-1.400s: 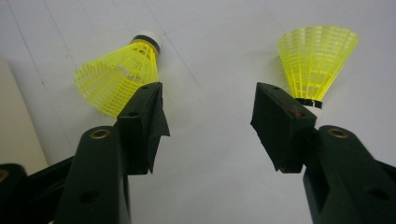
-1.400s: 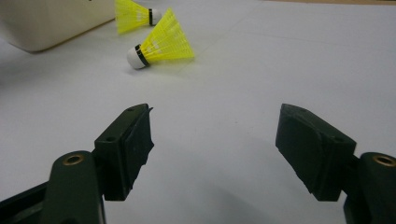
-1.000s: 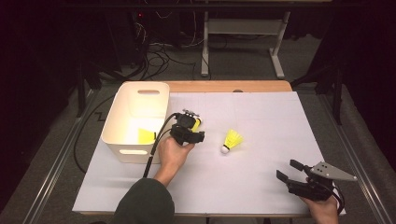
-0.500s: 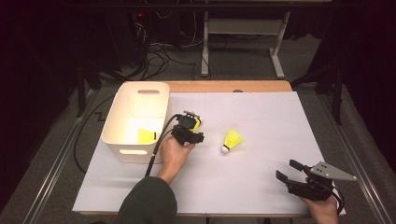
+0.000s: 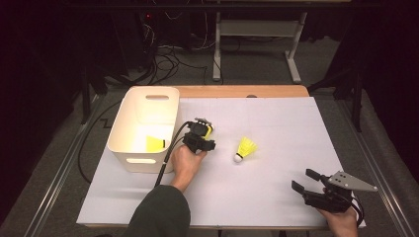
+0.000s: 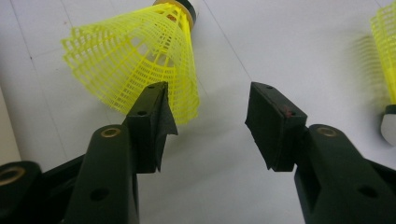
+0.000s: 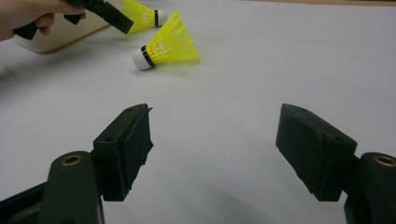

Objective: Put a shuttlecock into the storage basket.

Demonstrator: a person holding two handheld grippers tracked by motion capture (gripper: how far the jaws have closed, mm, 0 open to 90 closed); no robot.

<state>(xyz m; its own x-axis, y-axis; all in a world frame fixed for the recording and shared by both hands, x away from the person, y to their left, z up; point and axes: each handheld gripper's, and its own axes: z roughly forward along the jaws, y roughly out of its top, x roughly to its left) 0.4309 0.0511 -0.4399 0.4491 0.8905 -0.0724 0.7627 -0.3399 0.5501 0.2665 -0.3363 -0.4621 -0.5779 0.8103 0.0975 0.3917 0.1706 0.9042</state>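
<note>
A yellow mesh shuttlecock (image 6: 135, 60) lies on the white table cover, its skirt reaching just past my left gripper's (image 6: 208, 107) left pad. The jaws have just been closing, but they stand open, a gap remains, and neither pad presses on the skirt. From above, that gripper (image 5: 200, 137) hovers over this shuttlecock (image 5: 209, 131) just right of the bin. A second shuttlecock (image 5: 245, 148) lies in the middle of the table, and it also appears ahead in the right gripper view (image 7: 168, 46). My right gripper (image 7: 215, 140) rests open and empty near the front right corner (image 5: 304, 180).
A white plastic bin (image 5: 143, 128) stands at the left with another yellow shuttlecock (image 5: 154, 143) inside. The left gripper's cable (image 5: 168, 153) runs along the bin's right wall. The wooden table edge (image 5: 237, 91) shows at the back.
The left gripper has sunk slightly toward the shuttlecock beside the bin. The right gripper and the middle shuttlecock have not moved.
</note>
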